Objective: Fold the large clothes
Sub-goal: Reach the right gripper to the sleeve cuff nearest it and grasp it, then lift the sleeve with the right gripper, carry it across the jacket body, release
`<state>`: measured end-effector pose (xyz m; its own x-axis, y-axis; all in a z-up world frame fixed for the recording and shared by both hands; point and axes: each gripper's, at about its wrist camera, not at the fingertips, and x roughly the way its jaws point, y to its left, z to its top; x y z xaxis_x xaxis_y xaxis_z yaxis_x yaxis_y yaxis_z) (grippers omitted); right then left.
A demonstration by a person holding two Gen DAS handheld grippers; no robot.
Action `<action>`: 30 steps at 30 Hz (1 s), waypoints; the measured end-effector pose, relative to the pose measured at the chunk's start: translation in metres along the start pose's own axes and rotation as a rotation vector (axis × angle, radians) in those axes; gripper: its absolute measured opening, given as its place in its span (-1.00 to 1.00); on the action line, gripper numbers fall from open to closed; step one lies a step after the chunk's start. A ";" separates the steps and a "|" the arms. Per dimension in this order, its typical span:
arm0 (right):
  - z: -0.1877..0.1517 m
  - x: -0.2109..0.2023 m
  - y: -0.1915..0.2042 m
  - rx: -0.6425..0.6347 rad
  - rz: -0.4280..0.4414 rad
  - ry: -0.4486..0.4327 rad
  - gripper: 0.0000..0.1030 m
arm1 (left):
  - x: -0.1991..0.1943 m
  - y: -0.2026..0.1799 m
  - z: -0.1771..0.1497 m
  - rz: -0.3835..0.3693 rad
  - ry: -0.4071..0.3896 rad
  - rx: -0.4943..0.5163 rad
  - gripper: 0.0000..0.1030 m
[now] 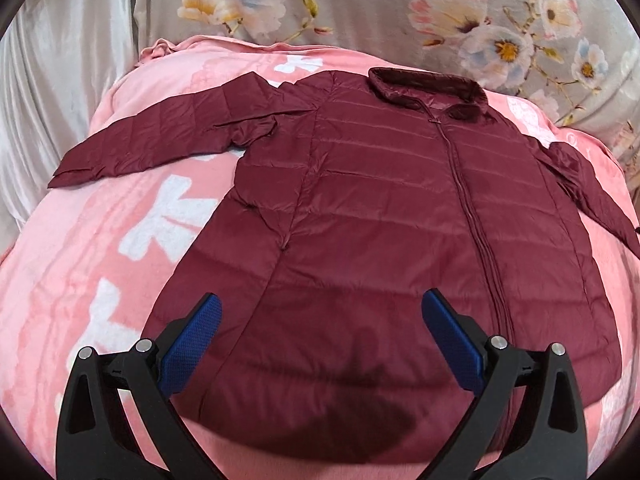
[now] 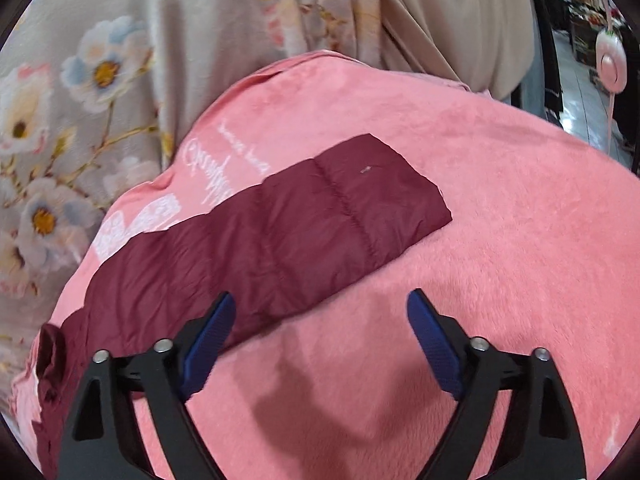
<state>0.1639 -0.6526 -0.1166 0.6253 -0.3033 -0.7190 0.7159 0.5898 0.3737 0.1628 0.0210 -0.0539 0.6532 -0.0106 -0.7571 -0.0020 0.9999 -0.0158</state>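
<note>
Wide apart on the left gripper [image 1: 322,332], nothing between the blue pads, hovering over the hem of the maroon jacket [image 1: 400,208] spread flat, zipped, on the pink blanket [image 1: 100,240]. Open too on the right gripper [image 2: 322,330], empty, just short of the right sleeve [image 2: 280,232]. Best to pinch near the cuff, lift clear, then lay it across the chest.

Both grippers [image 1: 322,312] [image 2: 322,308] apparently gape, empty.
</note>
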 end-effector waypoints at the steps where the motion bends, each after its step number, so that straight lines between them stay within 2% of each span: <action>1: 0.002 0.006 -0.003 0.010 -0.001 0.007 0.46 | 0.004 -0.001 0.003 0.010 0.001 0.002 0.90; 7: 0.012 0.027 -0.009 0.052 -0.008 0.015 0.05 | 0.015 -0.005 0.015 0.028 0.002 0.026 0.90; 9: 0.018 0.031 -0.009 0.077 0.015 0.011 -0.32 | 0.017 -0.005 0.019 0.024 0.000 0.024 0.90; 10: 0.021 0.032 -0.009 0.095 0.032 0.011 -0.44 | 0.018 -0.005 0.021 0.022 -0.001 0.019 0.90; 11: 0.024 0.032 -0.008 0.122 0.059 0.006 -0.66 | 0.019 -0.004 0.023 0.020 -0.004 0.013 0.90; 12: 0.028 0.028 -0.005 0.143 0.092 -0.012 -0.80 | 0.019 -0.004 0.023 0.019 -0.006 0.011 0.90; 14: 0.034 0.019 0.010 0.126 0.123 -0.051 -0.86 | 0.019 -0.005 0.027 0.020 -0.019 0.020 0.90; 17: 0.042 -0.013 0.058 -0.001 0.173 -0.132 -0.88 | 0.015 -0.006 0.031 0.035 -0.044 0.041 0.90; 22: 0.030 -0.090 0.168 -0.254 0.360 -0.221 -0.89 | 0.011 -0.001 0.040 0.035 -0.074 0.032 0.90; 26: -0.016 -0.143 0.261 -0.492 0.515 -0.225 -0.89 | 0.007 0.007 0.049 0.028 -0.100 0.010 0.90; 30: -0.087 -0.170 0.338 -0.668 0.683 -0.117 -0.89 | 0.005 0.018 0.054 0.013 -0.108 -0.023 0.90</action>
<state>0.2730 -0.3368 0.0809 0.8945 0.2124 -0.3934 -0.1167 0.9604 0.2532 0.2071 0.0395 -0.0227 0.7307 0.0053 -0.6827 -0.0280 0.9994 -0.0222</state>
